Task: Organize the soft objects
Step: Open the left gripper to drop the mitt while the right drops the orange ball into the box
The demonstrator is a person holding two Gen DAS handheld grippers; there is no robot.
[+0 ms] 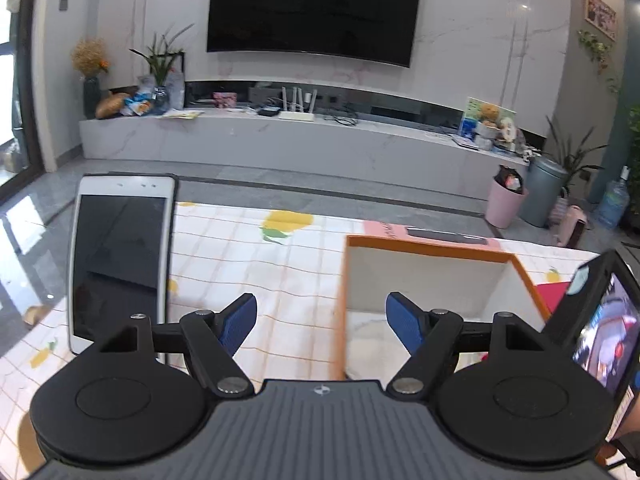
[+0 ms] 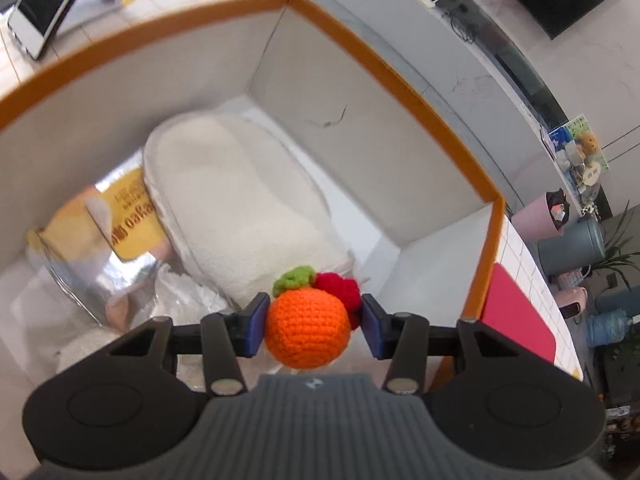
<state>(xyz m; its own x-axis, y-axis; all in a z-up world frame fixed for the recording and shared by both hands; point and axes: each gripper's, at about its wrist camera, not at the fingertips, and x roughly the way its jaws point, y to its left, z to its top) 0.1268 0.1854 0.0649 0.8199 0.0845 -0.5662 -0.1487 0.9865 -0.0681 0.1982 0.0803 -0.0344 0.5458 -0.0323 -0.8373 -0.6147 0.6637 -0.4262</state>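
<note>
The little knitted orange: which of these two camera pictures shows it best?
The right wrist view. There the crocheted orange sits close up between the right gripper's blue pads, above the orange-rimmed box, green leaf and red piece visible. The left wrist view shows the box and the open left gripper, but no orange.

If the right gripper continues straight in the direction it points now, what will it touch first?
Probably the white fluffy pad lying inside the orange-rimmed box. The right gripper, shut on the orange crocheted fruit, points down into it; depth is unclear.
</note>
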